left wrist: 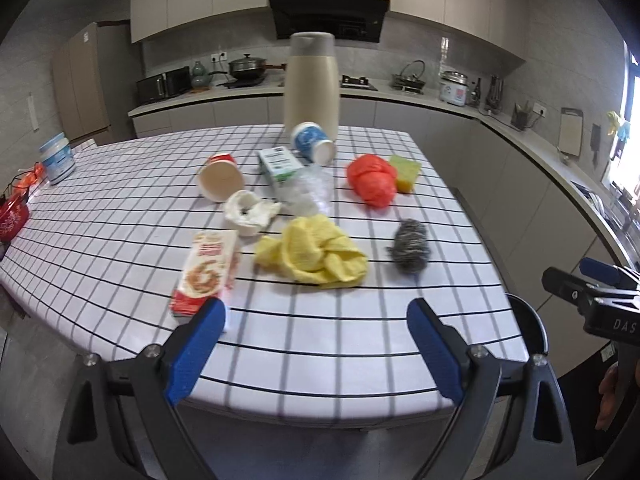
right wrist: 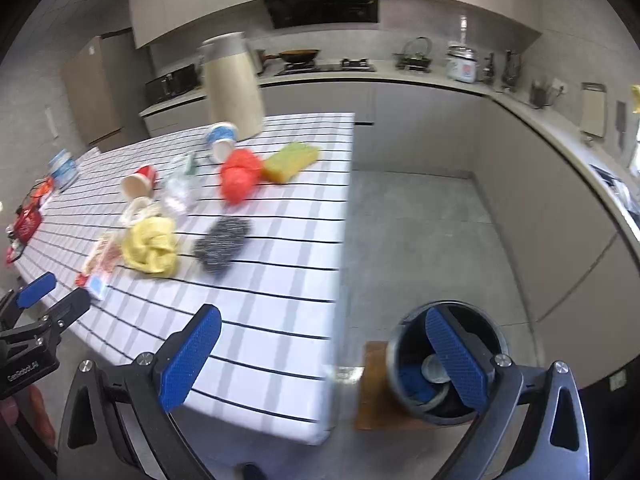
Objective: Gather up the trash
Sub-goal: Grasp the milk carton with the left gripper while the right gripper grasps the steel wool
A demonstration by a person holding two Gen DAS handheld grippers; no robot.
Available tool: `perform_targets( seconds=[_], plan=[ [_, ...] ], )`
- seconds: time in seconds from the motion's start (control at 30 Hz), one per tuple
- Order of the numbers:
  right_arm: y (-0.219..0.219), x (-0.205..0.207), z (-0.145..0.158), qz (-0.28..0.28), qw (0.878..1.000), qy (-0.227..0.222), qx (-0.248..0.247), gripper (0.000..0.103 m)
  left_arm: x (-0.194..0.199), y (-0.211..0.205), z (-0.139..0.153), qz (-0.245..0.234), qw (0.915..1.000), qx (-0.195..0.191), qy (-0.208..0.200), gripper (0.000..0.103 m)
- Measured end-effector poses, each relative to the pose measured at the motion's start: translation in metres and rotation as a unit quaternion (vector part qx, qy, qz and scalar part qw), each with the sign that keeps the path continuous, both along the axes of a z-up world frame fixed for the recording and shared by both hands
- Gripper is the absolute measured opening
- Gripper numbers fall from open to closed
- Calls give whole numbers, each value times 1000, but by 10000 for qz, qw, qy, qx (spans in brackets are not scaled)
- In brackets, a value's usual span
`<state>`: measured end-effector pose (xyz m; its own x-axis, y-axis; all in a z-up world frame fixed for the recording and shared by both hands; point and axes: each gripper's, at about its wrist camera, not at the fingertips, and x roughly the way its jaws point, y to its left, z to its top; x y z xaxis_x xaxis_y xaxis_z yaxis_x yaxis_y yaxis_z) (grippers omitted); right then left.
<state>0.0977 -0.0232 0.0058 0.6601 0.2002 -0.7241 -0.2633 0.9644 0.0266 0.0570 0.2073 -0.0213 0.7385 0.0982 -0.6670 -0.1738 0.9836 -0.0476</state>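
Trash lies on the checked table (left wrist: pixel 120 240): a red food box (left wrist: pixel 206 270), crumpled white paper (left wrist: pixel 250 212), a tipped paper cup (left wrist: pixel 220 180), a green-white carton (left wrist: pixel 278 164), clear plastic (left wrist: pixel 310 192), a blue-white tub (left wrist: pixel 312 142) and a red bag (left wrist: pixel 372 180). My left gripper (left wrist: pixel 316 344) is open and empty over the table's near edge. My right gripper (right wrist: pixel 324 356) is open and empty at the table's corner, above a dark round bin (right wrist: pixel 444 364) on the floor holding a white lid and blue item.
A yellow cloth (left wrist: pixel 310 256), a steel scourer (left wrist: pixel 412 244), a yellow sponge (left wrist: pixel 406 172) and a tall beige jug (left wrist: pixel 312 84) also stand on the table. A white jar (left wrist: pixel 58 158) and a red basket (left wrist: pixel 12 214) sit at its left edge. Kitchen counters run behind and right.
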Motion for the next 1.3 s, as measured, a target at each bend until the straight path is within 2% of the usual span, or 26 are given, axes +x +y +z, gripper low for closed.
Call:
perform_targets(
  seconds=[0.17, 0.4, 0.67, 0.73, 0.87, 1.03, 1.13, 1.2, 1.23, 1.27, 1.3],
  plan=[
    [41, 1, -3, 179, 9998, -88, -27, 103, 1, 34, -11, 129, 9999, 20, 75, 93],
    [75, 17, -11, 297, 9995, -55, -4, 103, 15, 74, -32, 383, 9991, 69, 181, 93],
    [104, 51, -38, 354, 9993, 122, -78, 100, 40, 99, -59, 525, 9980, -29, 356, 93],
    [107, 63, -47, 332, 9992, 229, -47, 94, 46, 101, -63, 517, 9980, -36, 371, 93],
    [114, 85, -65, 303, 9987, 408, 5, 88, 53, 105, -70, 530, 9978, -61, 403, 93],
    [119, 102, -78, 314, 9977, 589, 66, 69, 59, 108, -77, 514, 9975, -115, 466, 91],
    [119, 108, -83, 317, 9973, 653, 122, 64, 62, 111, -79, 529, 9973, -186, 466, 89],
    [120, 109, -85, 332, 9971, 679, 129, 61, 63, 115, -81, 561, 9970, -215, 480, 86],
    [121, 110, -86, 359, 9967, 706, 162, 52, 64, 116, -82, 557, 9968, -255, 508, 84],
    [121, 111, -87, 369, 9965, 729, 174, 46, 65, 118, -84, 531, 9967, -299, 545, 78],
    [120, 112, -89, 372, 9963, 752, 195, 45, 65, 117, -86, 507, 9968, -252, 560, 73]
  ],
)
